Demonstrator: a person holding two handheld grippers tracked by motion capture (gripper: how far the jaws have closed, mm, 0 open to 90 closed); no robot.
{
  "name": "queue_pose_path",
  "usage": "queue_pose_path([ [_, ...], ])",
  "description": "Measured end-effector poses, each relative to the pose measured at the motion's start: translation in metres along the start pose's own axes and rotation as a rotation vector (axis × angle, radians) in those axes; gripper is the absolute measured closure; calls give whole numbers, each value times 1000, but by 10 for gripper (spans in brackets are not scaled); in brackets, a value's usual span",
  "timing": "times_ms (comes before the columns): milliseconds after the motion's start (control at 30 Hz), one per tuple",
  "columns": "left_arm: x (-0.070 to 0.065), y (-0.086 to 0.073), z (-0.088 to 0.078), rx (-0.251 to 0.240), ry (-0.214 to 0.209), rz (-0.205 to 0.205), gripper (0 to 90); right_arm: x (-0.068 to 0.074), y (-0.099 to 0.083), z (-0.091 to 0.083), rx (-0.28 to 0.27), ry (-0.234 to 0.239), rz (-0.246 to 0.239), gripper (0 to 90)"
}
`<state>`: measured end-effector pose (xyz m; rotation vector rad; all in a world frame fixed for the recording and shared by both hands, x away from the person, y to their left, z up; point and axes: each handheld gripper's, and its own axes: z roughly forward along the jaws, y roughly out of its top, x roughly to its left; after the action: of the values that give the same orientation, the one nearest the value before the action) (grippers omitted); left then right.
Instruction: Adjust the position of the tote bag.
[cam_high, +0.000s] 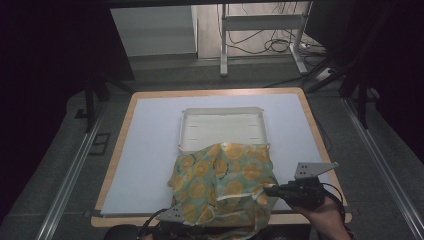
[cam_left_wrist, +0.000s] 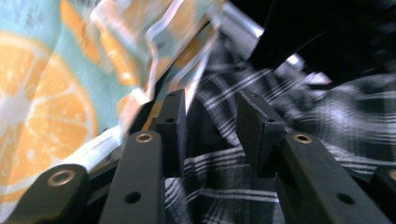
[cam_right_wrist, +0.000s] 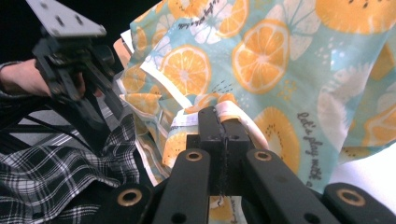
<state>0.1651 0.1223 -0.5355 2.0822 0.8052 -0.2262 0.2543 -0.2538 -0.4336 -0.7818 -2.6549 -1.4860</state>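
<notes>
Counted on the white mat (cam_high: 150, 145) of the wood-edged table (cam_high: 215, 92): one orange-slice cloth (cam_high: 225, 180), one shallow white tray (cam_high: 220, 127), two grippers. Lay heaped at the near edge of the table, that cloth, its far end draped over the tray's near rim and its near end spilling off toward the person. Pinched a white-hemmed fold of it at the right — right gripper (cam_right_wrist: 223, 122), jaws pressed tight together with fabric bunched between them, held in a hand (cam_high: 327, 215) at the near right corner. Stood spread and empty at the near left, the left gripper (cam_left_wrist: 212, 119), with the hem of the cloth just beside its left jaw and a plaid sleeve (cam_left_wrist: 233, 186) behind the gap. Judged risky from here: only one pinch on the cloth, so any lift would likely let the loose side sag, drag across the tray and shove it. Could also slip free, that thin fold, if pulled sharply — or the open gripper could close on the plaid fabric instead of the hem.
</notes>
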Motion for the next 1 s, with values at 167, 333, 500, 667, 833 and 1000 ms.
queue_pose_path([
  [167,7,-1,1,28,90,-33,609,2,4,-2,-7,-2,-14,889],
  [333,15,6,-3,-33,158,-69,551,2,6,-4,-14,-2,-19,889],
  [500,18,12,-2,-54,212,-77,513,2,4,-4,-13,3,-15,889],
  [667,26,20,1,-64,277,-84,492,0,1,0,-8,8,-14,889],
  [833,34,29,5,-54,303,-67,471,-1,-3,4,2,10,-5,889],
  [1000,39,36,9,-48,311,-42,694,-3,-6,8,13,3,-2,889],
])
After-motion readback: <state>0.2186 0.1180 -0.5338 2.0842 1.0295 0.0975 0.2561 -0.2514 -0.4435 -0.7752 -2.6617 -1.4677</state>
